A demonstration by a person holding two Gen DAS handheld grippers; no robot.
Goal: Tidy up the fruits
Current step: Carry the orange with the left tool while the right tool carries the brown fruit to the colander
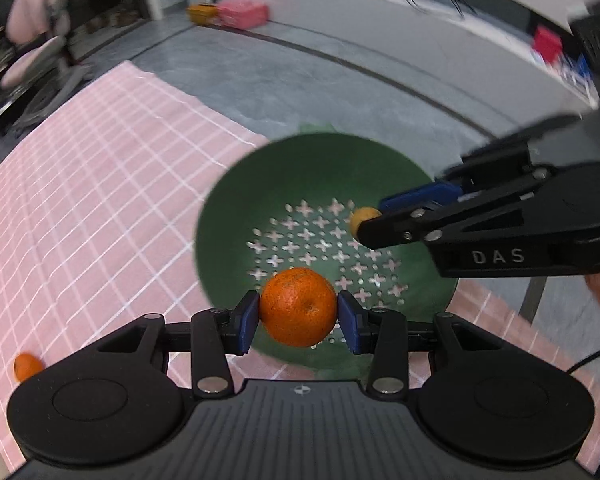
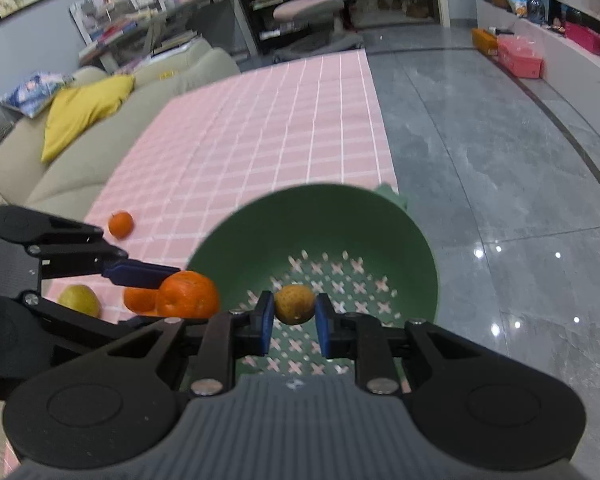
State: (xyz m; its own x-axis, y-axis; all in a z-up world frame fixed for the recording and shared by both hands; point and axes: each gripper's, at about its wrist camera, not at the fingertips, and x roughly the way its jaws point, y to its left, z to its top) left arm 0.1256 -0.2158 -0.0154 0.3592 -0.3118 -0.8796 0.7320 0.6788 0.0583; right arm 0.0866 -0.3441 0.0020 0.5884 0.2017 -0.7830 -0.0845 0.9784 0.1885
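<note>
I am in the carrying step, with both fruits over the green bowl [image 2: 416, 236]. My left gripper [image 1: 298, 314] pinches an orange [image 1: 298, 306] between its blue pads, over the bowl's near wall at about 6 o'clock of it. My right gripper [image 2: 294, 316] pinches a small yellow fruit [image 2: 295, 304] above the perforated bottom. On the pink cloth [image 2: 268, 128], at 9 o'clock from the bowl, I see two more oranges and a pear [image 2: 80, 300]. Next, I judge, each gripper must go lower and spread, so the fruit does not bounce out.
</note>
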